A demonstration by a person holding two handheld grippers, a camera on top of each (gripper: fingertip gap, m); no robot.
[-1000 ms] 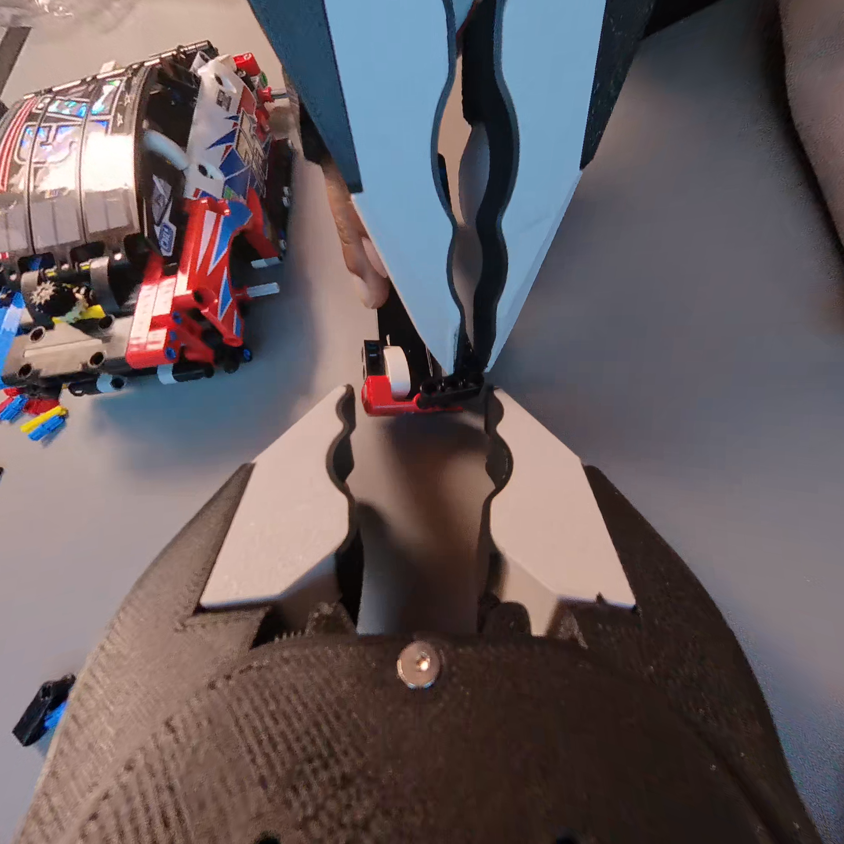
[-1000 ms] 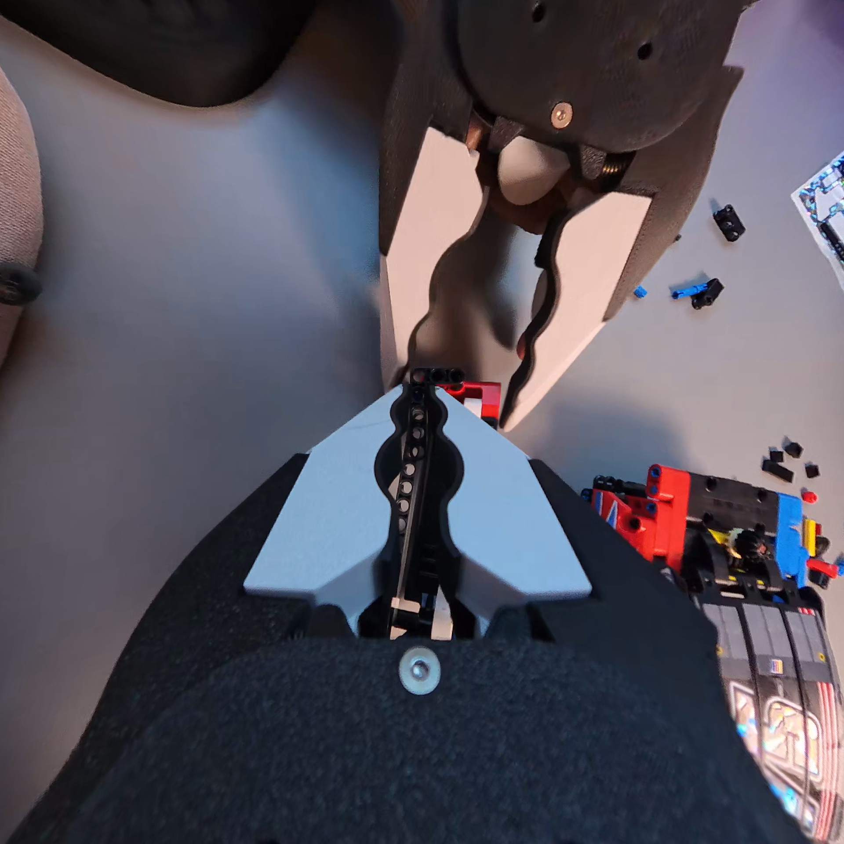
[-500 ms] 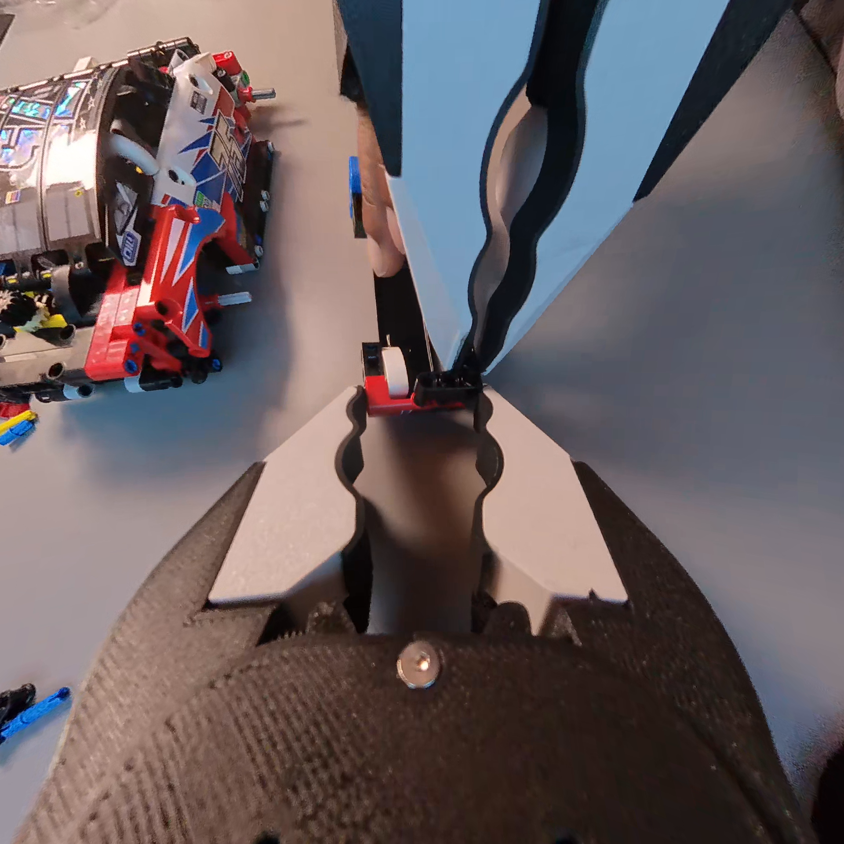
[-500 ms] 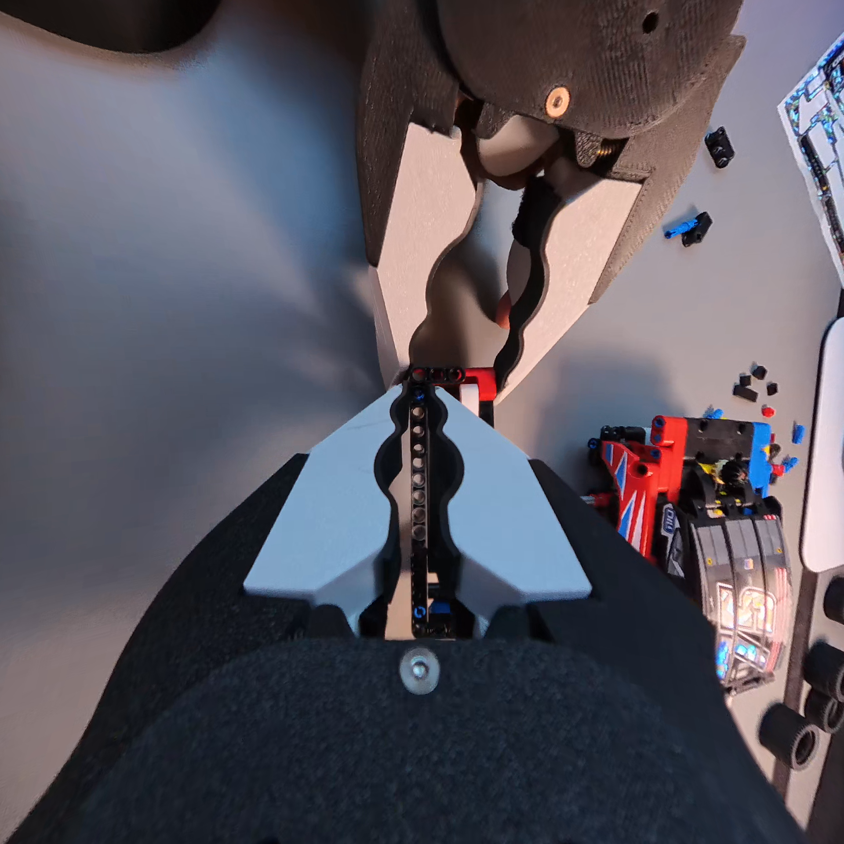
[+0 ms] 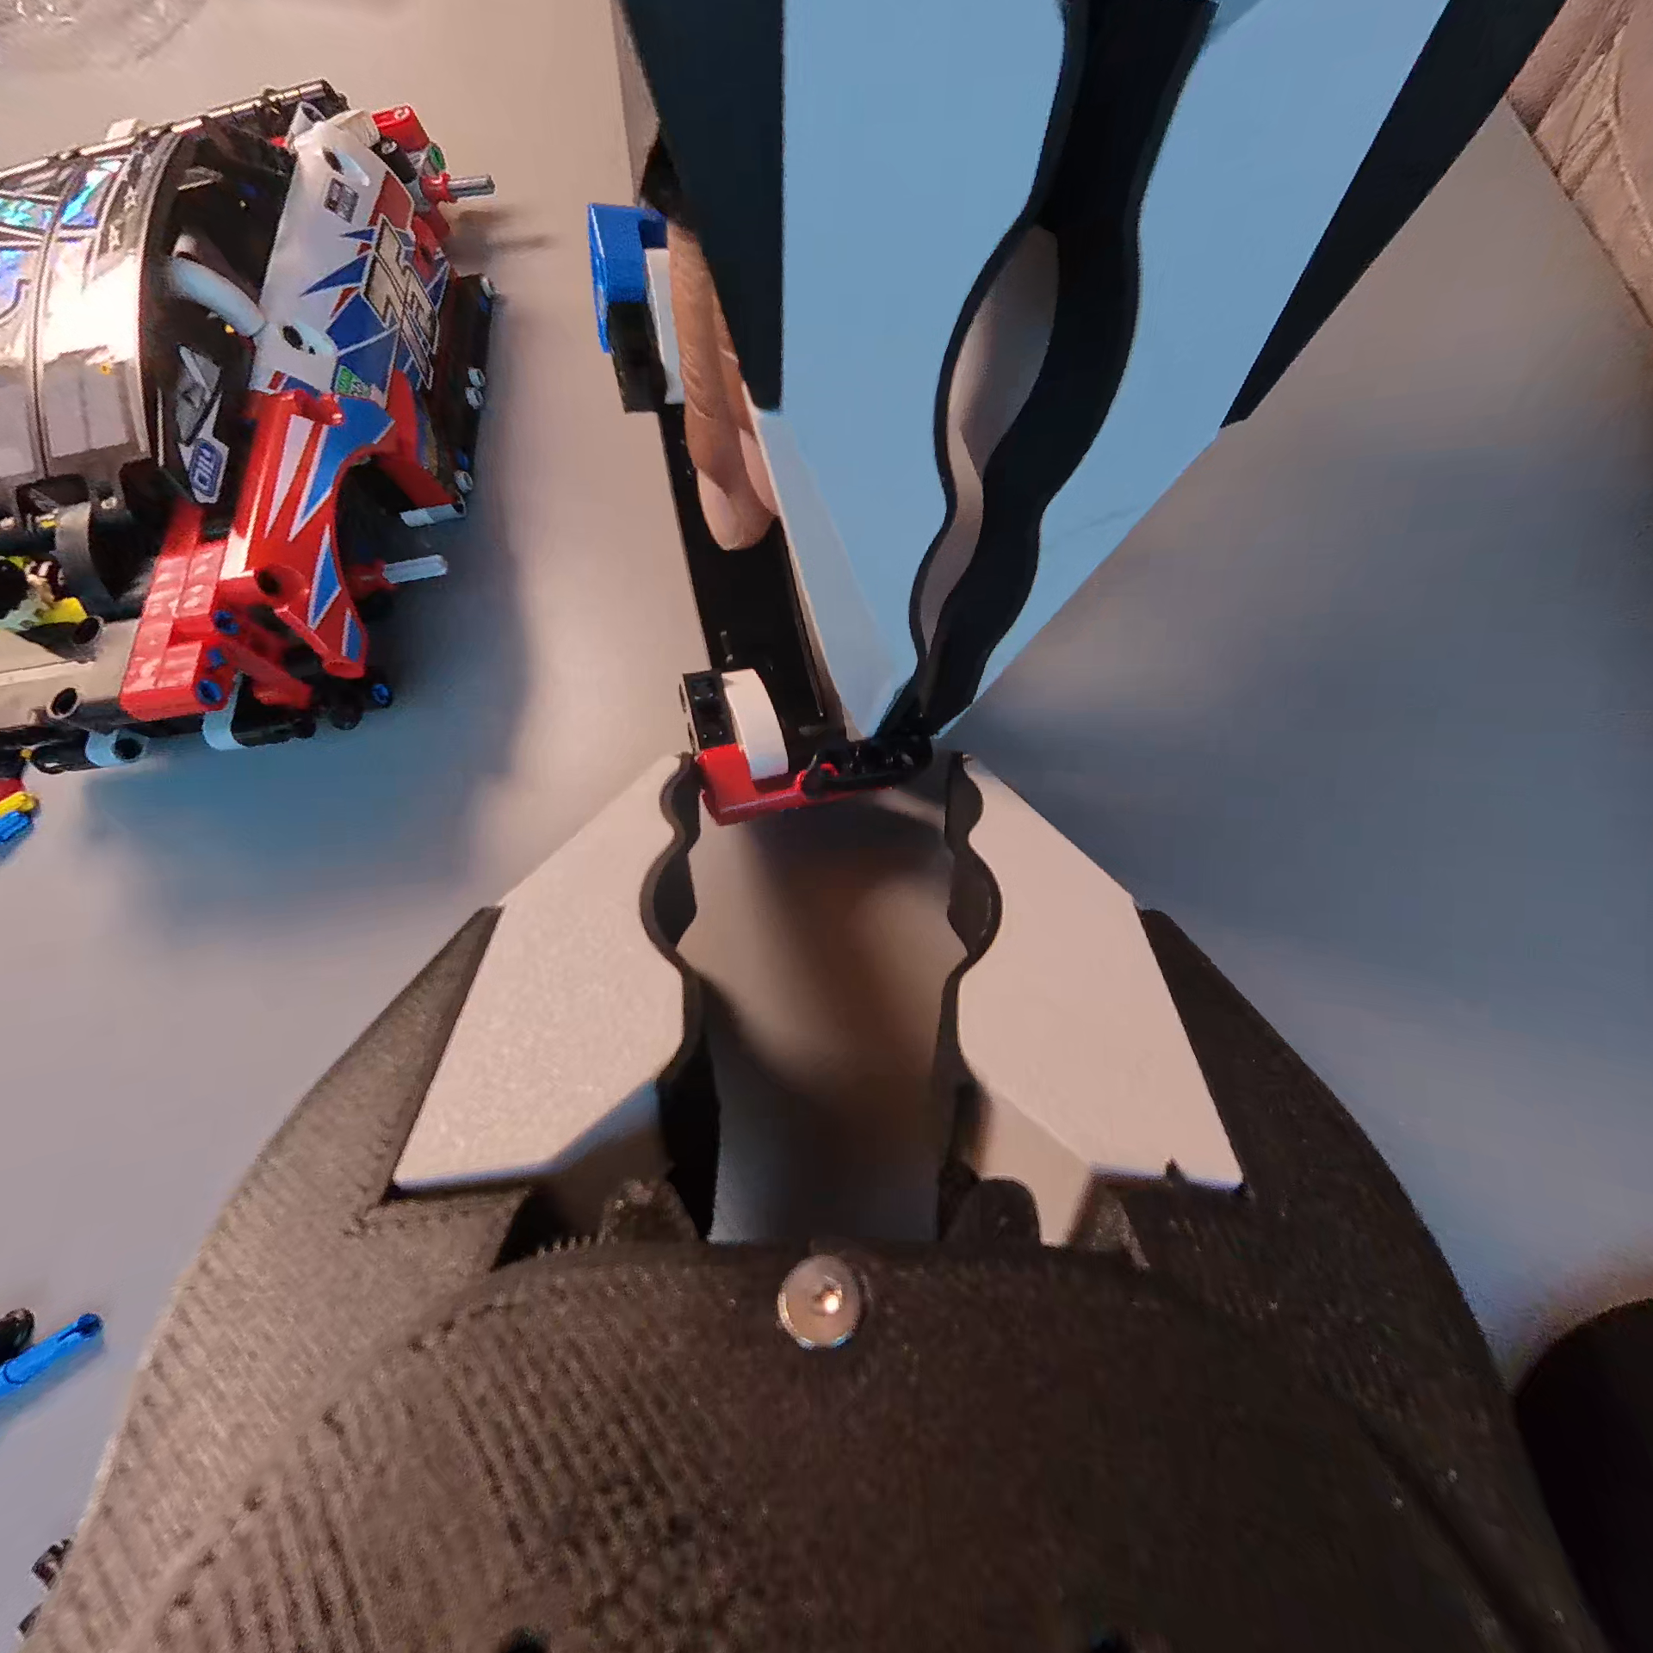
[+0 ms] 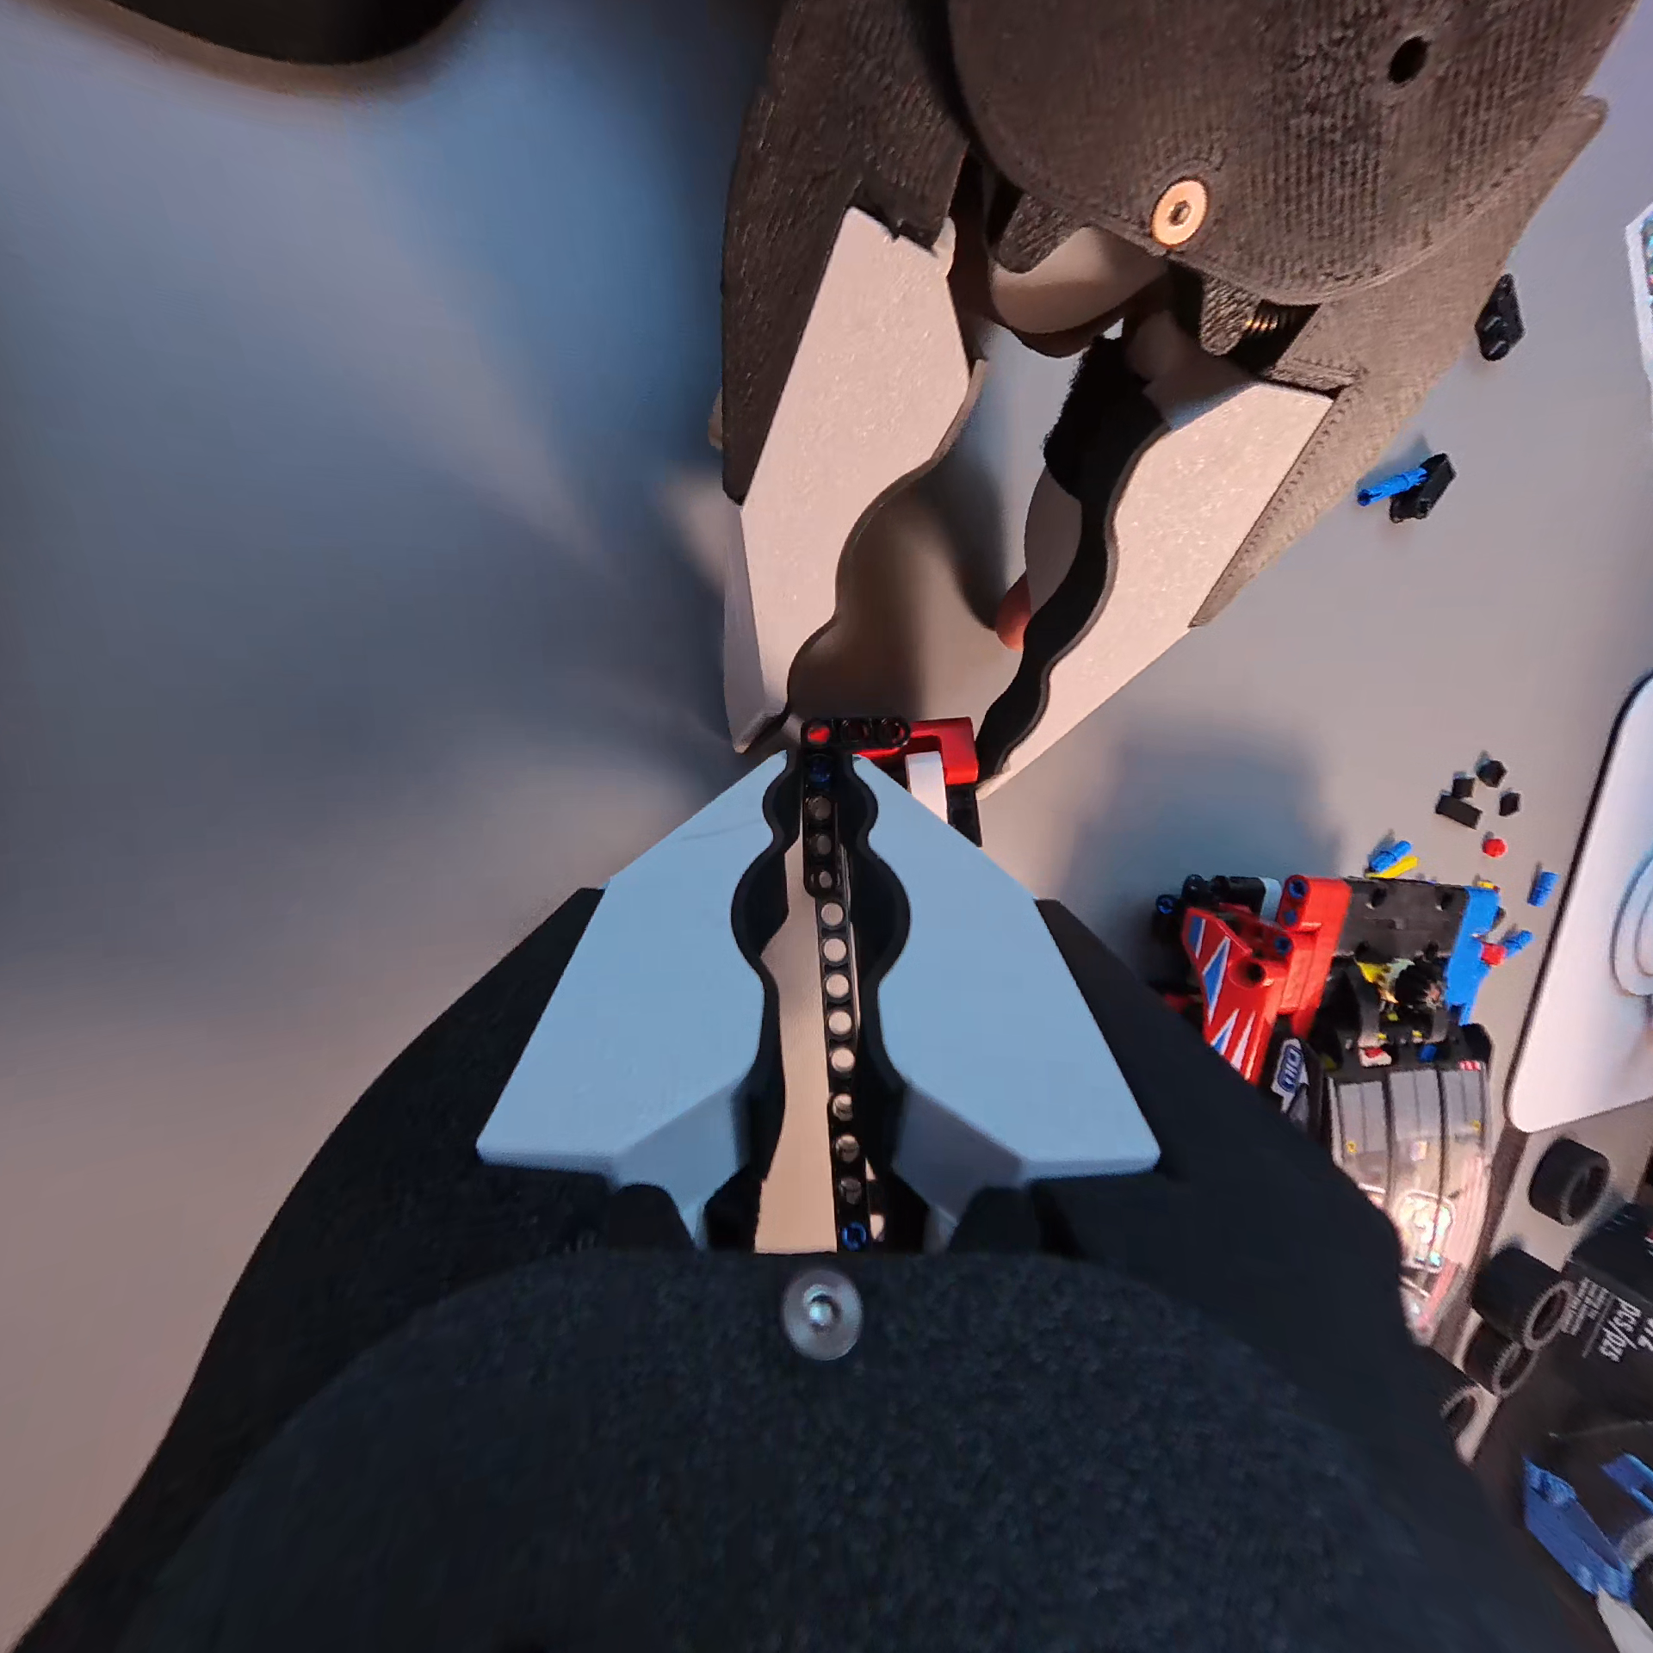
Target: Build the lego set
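Black beam [image 6: 834, 966] clamped in right gripper [image 6: 827, 760] jaws; left gripper [image 5: 814, 769] jaws apart around red piece [image 5: 747, 787].

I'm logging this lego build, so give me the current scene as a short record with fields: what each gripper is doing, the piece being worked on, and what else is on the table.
right gripper: shut on the long black beam, which runs back between its fingers
left gripper: open, tips either side of the red end piece
beam's front end: a short black cross piece, with a white part beside it
surface: grey table
elsewhere: partly built car, loose small pieces
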